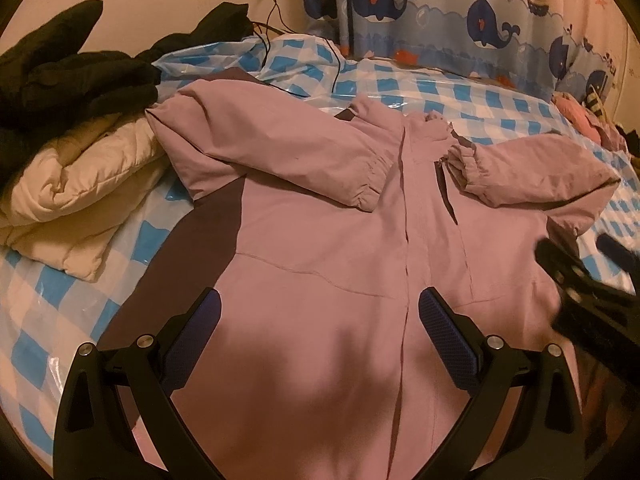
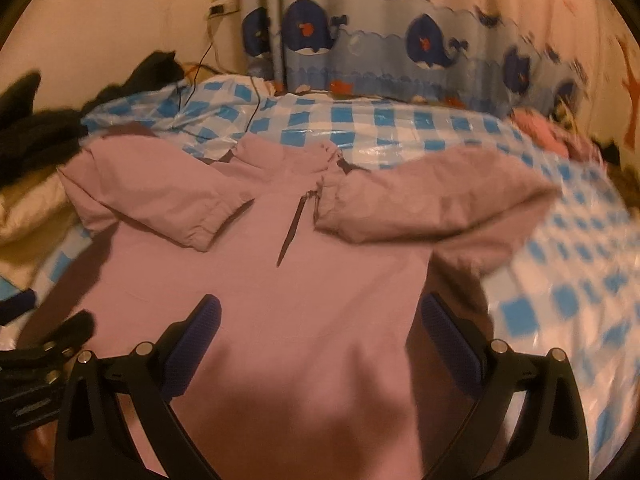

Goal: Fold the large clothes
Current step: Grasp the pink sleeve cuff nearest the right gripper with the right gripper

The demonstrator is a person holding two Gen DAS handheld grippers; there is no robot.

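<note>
The left gripper (image 1: 320,312) is hovering with its jaws spread wide, holding nothing, over the lower front of the pink jacket (image 1: 320,248). Between its blue pads (image 1: 448,340) the jacket's centre zip line is showing. The right gripper (image 2: 320,316) is likewise standing with jaws wide apart and empty, above the jacket's (image 2: 280,280) lower right part, its right pad sitting near the jacket's side edge. In the left wrist view the right gripper (image 1: 584,280) is appearing as a blurred black shape at the right edge, over the jacket's side; in the right wrist view the left gripper (image 2: 48,352) is showing at the lower left.

The jacket is lying front up, spread flat on the bed (image 1: 400,88), with its hem towards the cameras and its collar away. Both sleeves are folded in across the chest, the cuffs lying near the zip, one on each side. Dark purple panels are running down its side.

The bed is wearing a glossy blue-and-white checked cover. Left of the jacket a cream quilted garment (image 1: 72,200) is lying folded, touching the jacket's sleeve, with dark clothes (image 1: 72,76) heaped on it. A black cable (image 1: 268,36) is trailing from a wall socket onto the bed. Behind the bed a whale-print curtain (image 1: 440,12) is hanging, and a pink bundle (image 1: 580,120) is lying at the far right.
</note>
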